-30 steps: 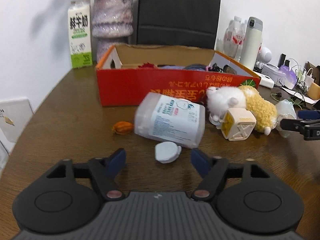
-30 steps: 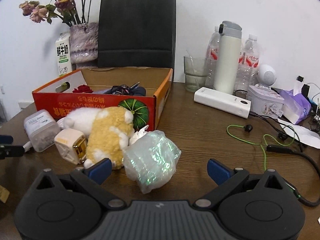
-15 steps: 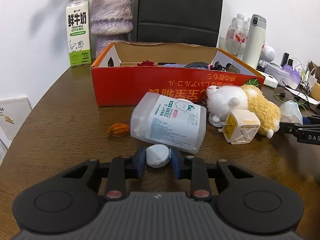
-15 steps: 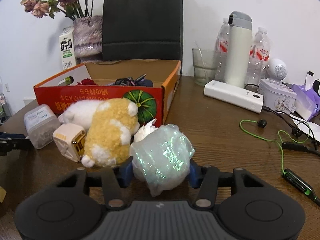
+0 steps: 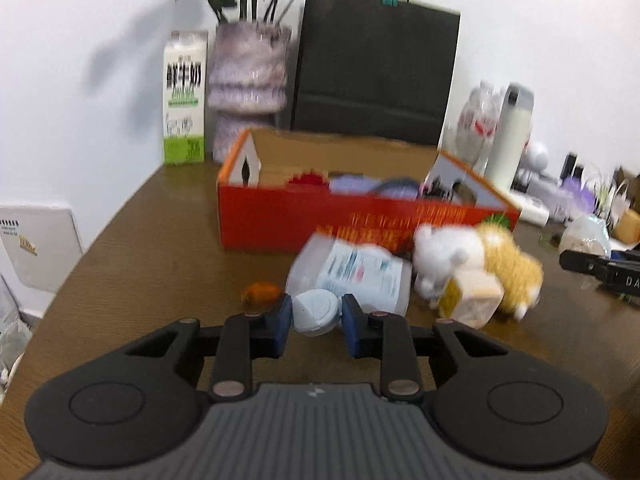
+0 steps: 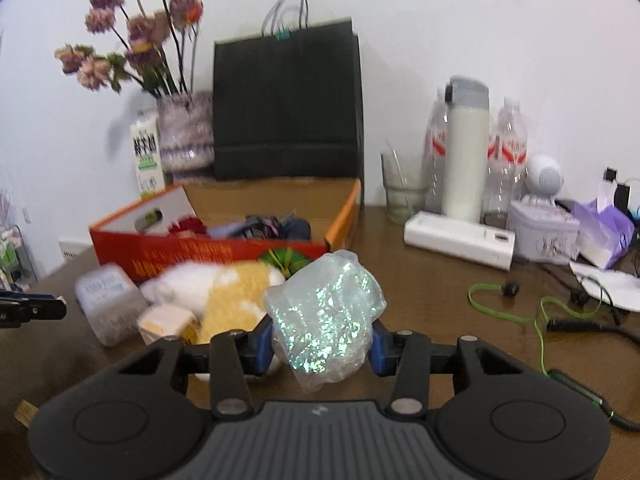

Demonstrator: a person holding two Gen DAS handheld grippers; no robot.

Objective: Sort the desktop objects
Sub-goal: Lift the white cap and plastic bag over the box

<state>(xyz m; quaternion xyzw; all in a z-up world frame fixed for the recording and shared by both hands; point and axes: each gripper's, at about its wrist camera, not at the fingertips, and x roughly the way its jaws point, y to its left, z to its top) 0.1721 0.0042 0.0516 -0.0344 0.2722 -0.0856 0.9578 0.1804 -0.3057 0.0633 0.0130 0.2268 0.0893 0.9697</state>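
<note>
My left gripper (image 5: 315,318) is shut on a small pale-blue round case (image 5: 316,313) and holds it above the table. My right gripper (image 6: 322,342) is shut on a crumpled iridescent plastic bag (image 6: 326,314), lifted off the table. The open red cardboard box (image 5: 320,216) stands behind, with several items inside; it also shows in the right wrist view (image 6: 200,250). On the table lie a clear wipes container (image 5: 356,276), a white-and-yellow plush sheep (image 5: 476,260), a beige cube adapter (image 5: 470,298) and a small orange thing (image 5: 262,293).
A milk carton (image 5: 184,98), a vase of flowers (image 5: 248,88) and a black paper bag (image 5: 372,68) stand at the back. A thermos (image 6: 466,148), bottles, a glass (image 6: 404,192), a white power strip (image 6: 458,242), a tin and green cables (image 6: 536,312) crowd the right side.
Both grippers closed on their objects, the left on the blue case, the right on the plastic bag, and have since lifted them up off the table.
</note>
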